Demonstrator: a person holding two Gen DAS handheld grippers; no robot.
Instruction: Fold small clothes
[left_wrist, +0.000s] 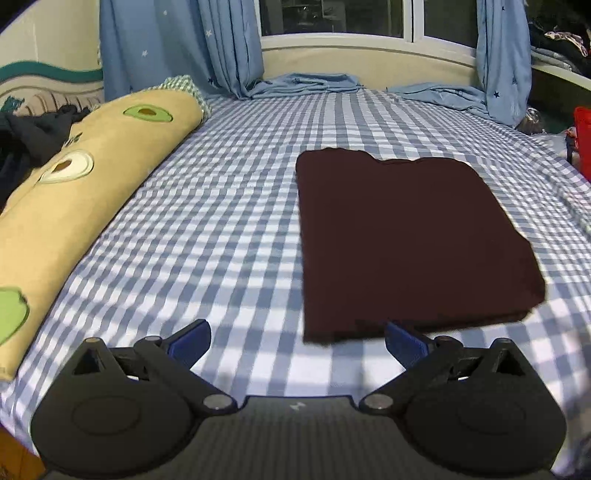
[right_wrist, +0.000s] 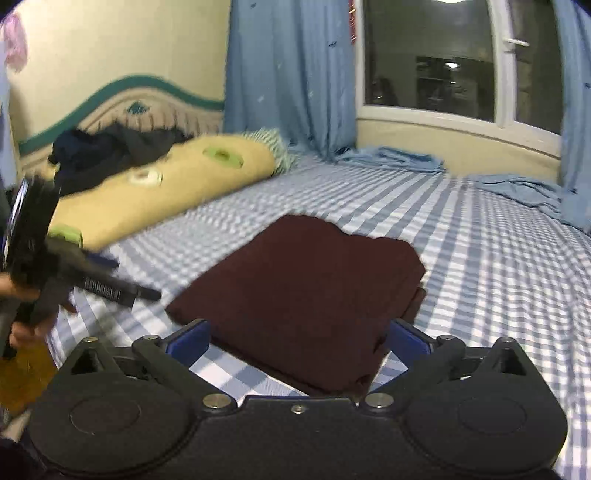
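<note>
Right wrist: folded garment between open fingers.

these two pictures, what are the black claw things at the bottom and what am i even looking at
Those claws are hand-held grippers, one in each of a person's hands, each with a camera looking along its two blue-tipped fingers. One picture comes from the left gripper, the other from the right gripper. Both are open and hold nothing. On the checked bed sheet lies a dark maroon garment, already folded into a neat rectangle. A yellow avocado-print pillow lies along the side. The right view also shows the left gripper from outside.
</note>
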